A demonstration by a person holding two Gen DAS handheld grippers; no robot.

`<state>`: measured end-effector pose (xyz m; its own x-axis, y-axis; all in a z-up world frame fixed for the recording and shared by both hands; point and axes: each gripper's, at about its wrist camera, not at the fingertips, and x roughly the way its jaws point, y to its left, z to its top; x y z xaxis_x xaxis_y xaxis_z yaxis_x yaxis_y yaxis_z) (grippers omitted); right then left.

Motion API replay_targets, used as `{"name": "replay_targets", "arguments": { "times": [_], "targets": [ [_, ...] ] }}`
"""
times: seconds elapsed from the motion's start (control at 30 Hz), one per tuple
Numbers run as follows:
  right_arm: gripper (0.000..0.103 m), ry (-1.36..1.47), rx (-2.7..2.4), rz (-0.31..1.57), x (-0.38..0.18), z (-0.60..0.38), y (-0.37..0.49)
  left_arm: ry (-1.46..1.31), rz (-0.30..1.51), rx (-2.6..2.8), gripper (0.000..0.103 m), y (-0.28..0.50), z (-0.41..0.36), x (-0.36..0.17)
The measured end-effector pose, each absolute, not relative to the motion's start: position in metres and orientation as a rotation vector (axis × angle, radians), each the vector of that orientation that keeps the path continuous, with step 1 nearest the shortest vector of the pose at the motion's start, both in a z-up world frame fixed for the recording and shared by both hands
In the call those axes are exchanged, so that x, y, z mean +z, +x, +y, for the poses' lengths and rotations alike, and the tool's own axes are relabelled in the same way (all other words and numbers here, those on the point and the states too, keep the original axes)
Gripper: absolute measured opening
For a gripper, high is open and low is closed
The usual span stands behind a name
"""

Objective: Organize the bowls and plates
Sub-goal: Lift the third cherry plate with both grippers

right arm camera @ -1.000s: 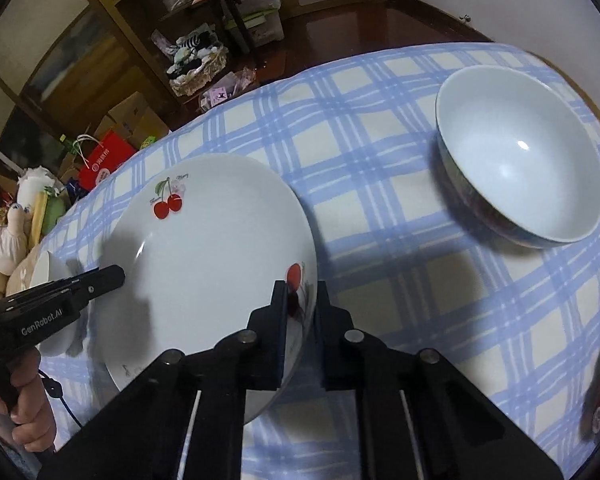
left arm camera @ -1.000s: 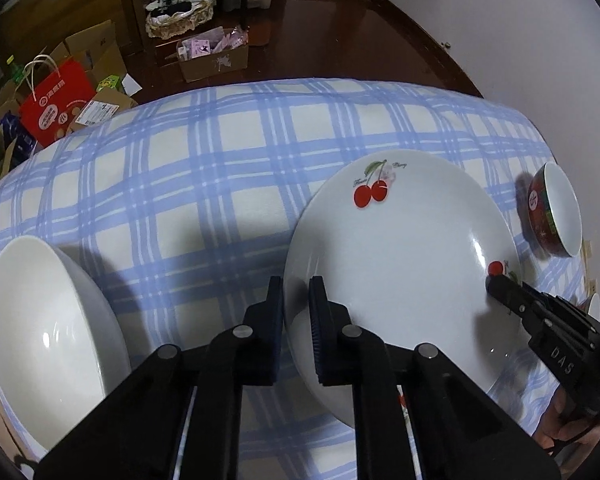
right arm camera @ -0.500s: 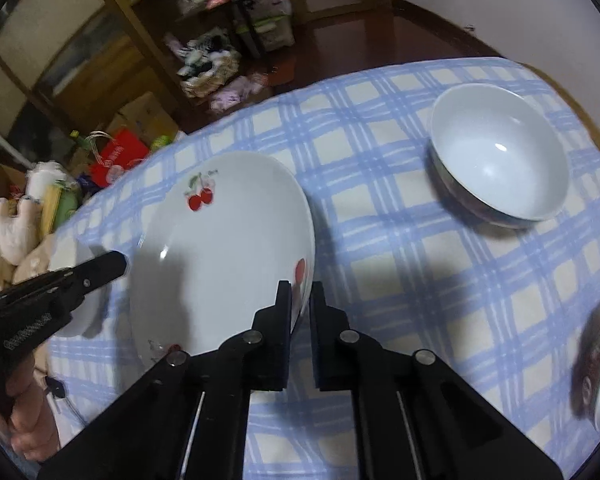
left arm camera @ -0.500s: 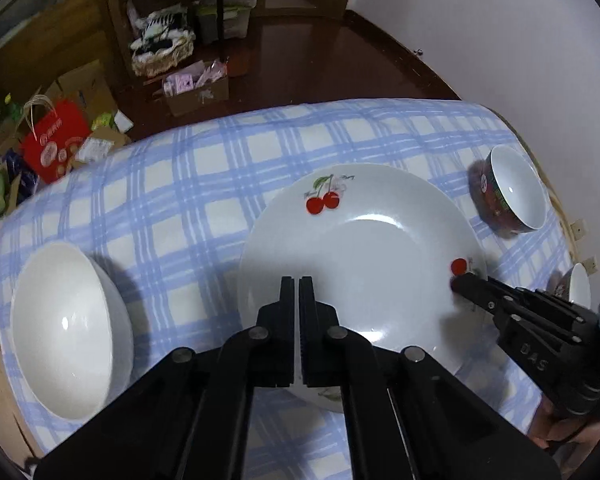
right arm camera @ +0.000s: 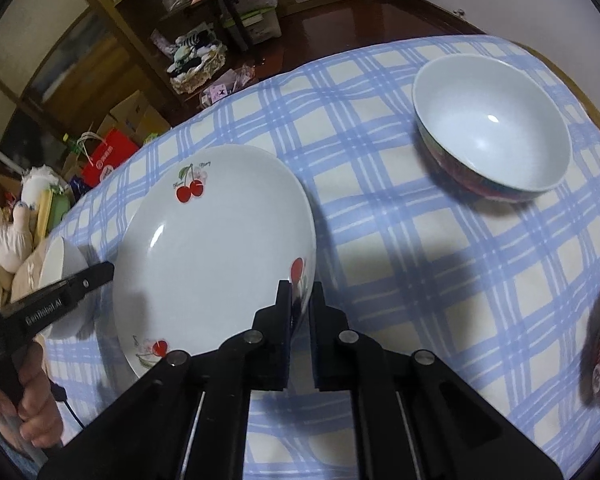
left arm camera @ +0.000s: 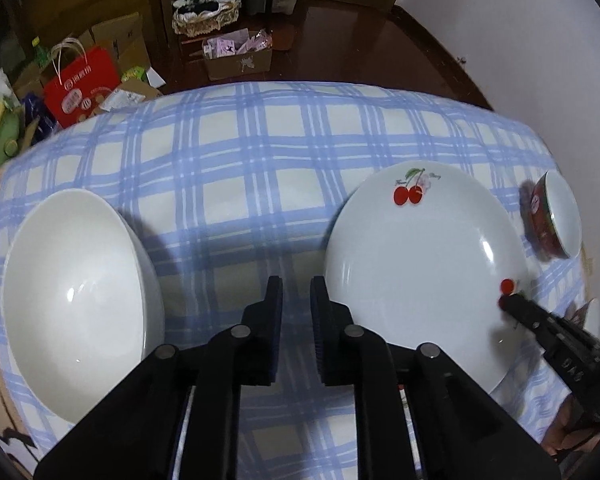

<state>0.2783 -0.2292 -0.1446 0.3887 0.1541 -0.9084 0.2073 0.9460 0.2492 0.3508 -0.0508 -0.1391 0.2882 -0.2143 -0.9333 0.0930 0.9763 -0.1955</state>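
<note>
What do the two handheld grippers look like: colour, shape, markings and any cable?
Both are matte black with two flat parallel fingers and silver round pivot bolts. The left gripper has dark blue ribbed pads. In the right wrist view its side carries white lettering, "GenRobot.AI", and a thin black cable hangs below the handle. The right gripper shows white letters on its body in the left wrist view.

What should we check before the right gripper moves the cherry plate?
1. Right gripper shut on cherry plate rim: ok.
2. Left gripper clear of the plate: ok, its jaws have just been opening, nothing between them.
3. Plate fully lifted off the checked tablecloth: cannot tell.
4. Patterned bowl apart from the plate: ok.
5. White bowl empty to receive or stack: ok.
6. Small red bowl upright: not ok, it lies tipped on its side.
</note>
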Motion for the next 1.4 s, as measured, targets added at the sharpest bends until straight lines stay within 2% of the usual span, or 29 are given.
{"name": "replay_targets", "arguments": {
  "times": [0.3,0.57,0.83,0.9,1.4],
  "targets": [
    [0.011,0.261,-0.008,1.201,-0.145,-0.226,0.282,-0.224,1.256,-0.245,0.022,0.353,-0.035,-0.135],
    [0.011,0.236,-0.018,1.205,-0.144,-0.222,0.283,-0.214,1.268,-0.269,0.022,0.352,-0.049,-0.137],
    [0.012,0.24,0.01,1.199,-0.146,-0.226,0.284,-0.216,1.304,-0.249,0.018,0.358,-0.064,-0.156],
    [0.012,0.238,0.014,1.199,-0.147,-0.226,0.284,-0.222,1.29,-0.254,0.013,0.356,-0.068,-0.157],
    [0.011,0.21,0.005,1.178,-0.13,-0.222,0.265,-0.183,1.325,-0.273,0.014,0.328,-0.073,-0.146]
  ]
}}
